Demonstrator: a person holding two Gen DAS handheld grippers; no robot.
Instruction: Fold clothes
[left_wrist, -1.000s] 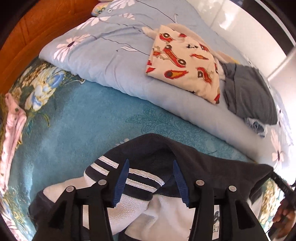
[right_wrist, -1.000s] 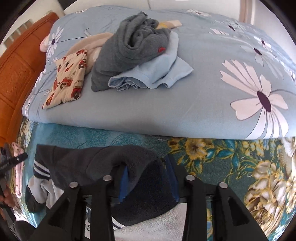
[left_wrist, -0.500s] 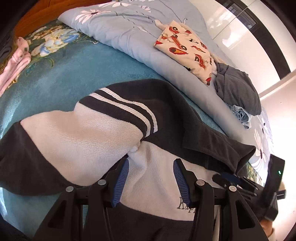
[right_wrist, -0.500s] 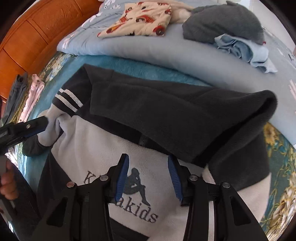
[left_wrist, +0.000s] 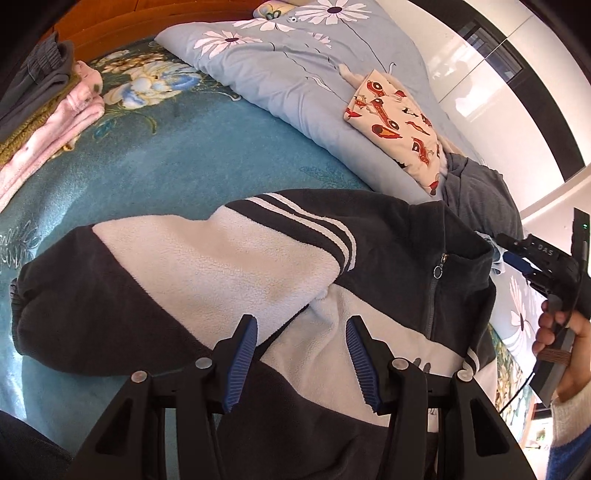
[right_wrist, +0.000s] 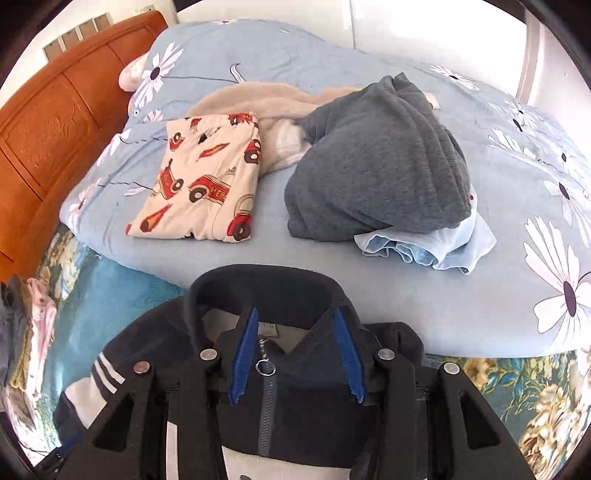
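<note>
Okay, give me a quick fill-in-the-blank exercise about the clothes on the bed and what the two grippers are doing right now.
1. The fleece jacket lies on the bed with its zipper ____.
2. The folded cloth on the blue duvet is printed with red ____.
3. The left gripper has its fingers ____.
4. The grey garment lies on top of a light ____ one.

Missing words: closed; fire trucks; open; blue

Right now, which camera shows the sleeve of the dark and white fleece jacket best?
The left wrist view: the sleeve lies spread out with its stripes visible. The right wrist view shows only a small striped part beside the claw's frame.
</note>
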